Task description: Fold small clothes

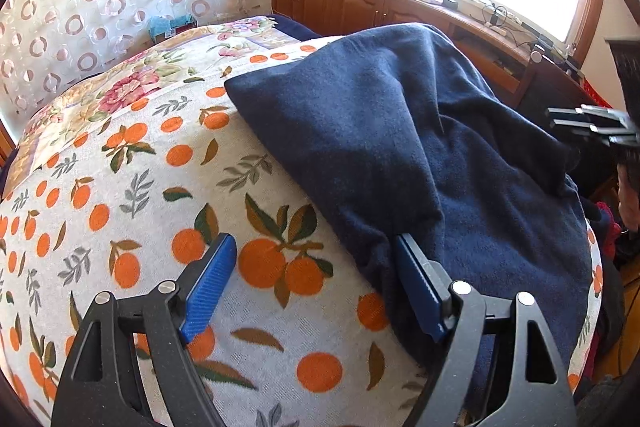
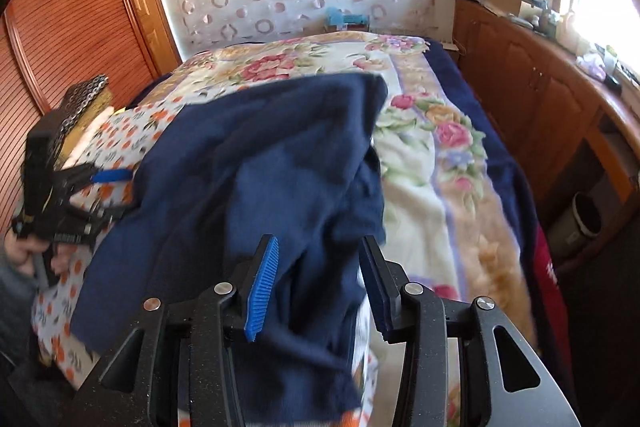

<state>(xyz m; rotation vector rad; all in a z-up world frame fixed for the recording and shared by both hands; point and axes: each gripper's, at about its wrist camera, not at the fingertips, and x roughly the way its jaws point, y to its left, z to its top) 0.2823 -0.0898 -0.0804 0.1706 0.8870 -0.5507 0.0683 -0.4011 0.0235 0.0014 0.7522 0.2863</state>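
Navy fleece garment [image 1: 400, 131] lies rumpled on the orange-print white cloth [image 1: 140, 227] over the bed. Soft, limp, light, we judge; best gripped at hem edges. Our left gripper [image 1: 316, 275] is spread wide beside it; right gripper [image 2: 320, 287] gapes around a fold, unclenched.

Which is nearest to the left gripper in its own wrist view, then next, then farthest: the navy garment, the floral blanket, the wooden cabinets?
From the left gripper:
1. Navy garment, its edge at the right finger.
2. Floral blanket, further up the bed, left.
3. Wooden cabinets, against the back wall under the window.
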